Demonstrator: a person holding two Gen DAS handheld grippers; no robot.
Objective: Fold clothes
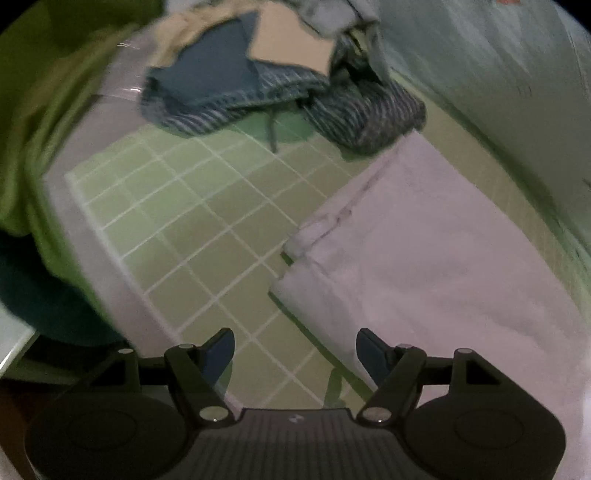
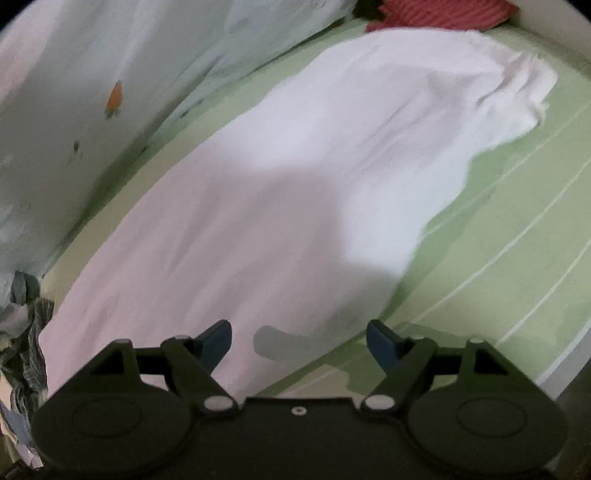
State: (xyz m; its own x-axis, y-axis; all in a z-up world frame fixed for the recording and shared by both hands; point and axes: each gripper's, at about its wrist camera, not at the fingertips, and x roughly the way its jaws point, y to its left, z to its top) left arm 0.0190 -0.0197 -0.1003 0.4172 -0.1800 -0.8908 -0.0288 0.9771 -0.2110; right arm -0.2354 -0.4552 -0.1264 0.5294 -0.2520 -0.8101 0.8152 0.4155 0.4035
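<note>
A long white garment (image 2: 303,177) lies flat on a green checked bedsheet (image 2: 517,258), folded into a narrow strip with its far end rumpled at the upper right. In the left wrist view the same white garment (image 1: 436,251) shows its near folded end. My left gripper (image 1: 295,354) hovers open over the green bedsheet (image 1: 192,229), just left of the garment's edge, with nothing between its fingers. My right gripper (image 2: 299,343) is open above the garment's near edge, and its pads do not press on the cloth.
A heap of unfolded clothes (image 1: 258,81), blue, striped and beige, lies at the far end of the bed. A pale printed blanket (image 2: 92,92) runs along the far side. Something red (image 2: 443,14) lies beyond the garment. A green cloth (image 1: 44,147) hangs at left.
</note>
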